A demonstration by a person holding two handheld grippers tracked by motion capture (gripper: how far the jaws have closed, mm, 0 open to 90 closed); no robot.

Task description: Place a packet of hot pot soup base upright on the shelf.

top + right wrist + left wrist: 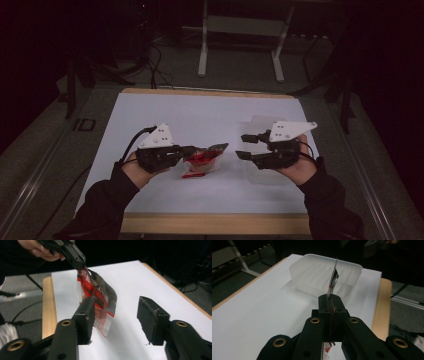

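Note:
My left gripper (194, 150) is shut on the top edge of a red and black snack bag (206, 159), which hangs just above the white sheet. In the left gripper view the bag's edge (334, 277) stands thin and upright out of the closed jaws of the left gripper (330, 301). My right gripper (242, 146) is to the right of the bag, jaws open and pointing at it. In the right gripper view the right gripper (116, 303) has nothing between its pads, and the bag (101, 296) hangs beyond it from the left gripper (76, 260).
A clear ribbed plastic tray (260, 123) lies on the white sheet (200, 112) under the right hand, and the tray (312, 270) is ahead of the left jaws. The table's wooden edge (215, 223) runs along the near side. A metal stand (240, 45) and cables are on the floor beyond.

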